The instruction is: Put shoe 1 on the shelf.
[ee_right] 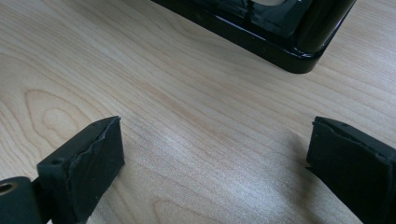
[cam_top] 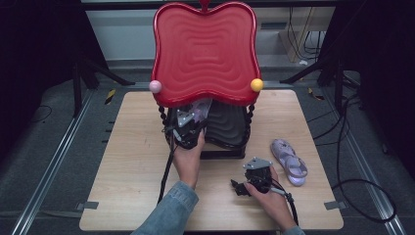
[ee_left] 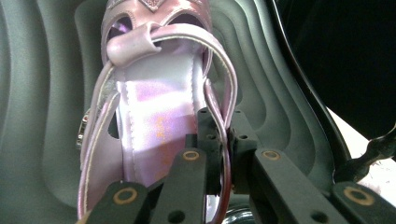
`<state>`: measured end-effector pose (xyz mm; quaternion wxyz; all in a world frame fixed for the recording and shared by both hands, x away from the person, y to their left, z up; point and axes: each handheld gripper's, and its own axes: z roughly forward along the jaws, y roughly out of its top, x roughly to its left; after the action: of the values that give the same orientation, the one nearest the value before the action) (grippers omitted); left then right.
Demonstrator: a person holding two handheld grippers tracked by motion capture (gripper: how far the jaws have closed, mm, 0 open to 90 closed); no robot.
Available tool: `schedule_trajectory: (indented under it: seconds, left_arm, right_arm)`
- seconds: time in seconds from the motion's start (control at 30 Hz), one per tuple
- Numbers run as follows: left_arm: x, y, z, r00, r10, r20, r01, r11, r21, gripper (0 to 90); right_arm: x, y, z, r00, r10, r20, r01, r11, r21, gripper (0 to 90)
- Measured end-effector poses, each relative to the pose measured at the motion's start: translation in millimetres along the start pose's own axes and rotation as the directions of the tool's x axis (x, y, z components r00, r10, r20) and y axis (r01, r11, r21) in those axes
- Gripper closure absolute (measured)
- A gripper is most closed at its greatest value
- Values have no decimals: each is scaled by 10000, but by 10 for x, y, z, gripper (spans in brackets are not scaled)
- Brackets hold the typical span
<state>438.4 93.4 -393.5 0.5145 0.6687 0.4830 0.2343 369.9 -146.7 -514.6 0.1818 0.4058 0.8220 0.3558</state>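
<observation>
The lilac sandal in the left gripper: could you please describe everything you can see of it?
The lilac sandal is shiny, leather-like, with a glossy insole, cut-out upper and looped heel strap. It lies on the dark ribbed lower shelf under the red top tier. The left gripper is shut on the thin strap.

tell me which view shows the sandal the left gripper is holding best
The left gripper view: the held sandal is seen close up, its strap pinched in the left gripper, above the dark lower shelf. In the high view it is a pale sliver under the red top shelf.
</observation>
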Motion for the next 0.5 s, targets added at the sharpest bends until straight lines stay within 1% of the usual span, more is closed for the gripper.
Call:
schedule_trajectory:
  seconds: [0.1,0.13,0.17,0.23,0.37,0.4,0.5]
  left_arm:
    - [-13,10,12,9998,-187,0,187,9998,-66,860]
    - [-27,16,17,9998,-182,-35,181,9998,-112,861]
    - [-58,27,12,9998,-60,-182,55,9997,-224,861]
    - [-68,31,0,9997,-7,-264,-2,9995,-314,862]
    - [-61,46,-42,9993,23,-372,-41,9988,-493,864]
    - [-58,55,-66,9990,84,-447,-109,9984,-559,864]
    - [-55,60,-89,9990,36,-448,-66,9978,-665,864]
  right_arm:
    - [0,0,0,10000,-4,-1,4,10000,2,43]
    - [0,0,0,10000,-5,-4,5,10000,1,43]
    - [0,0,-1,10000,-8,-5,8,10000,0,43]
    - [0,-1,-1,10000,-7,-9,7,10000,2,43]
    - [-1,-1,-2,10000,-13,-15,13,10000,2,43]
    - [0,-2,-2,10000,-3,-24,3,10000,5,43]
    - [0,-2,-2,10000,1,-24,-1,10000,7,43]
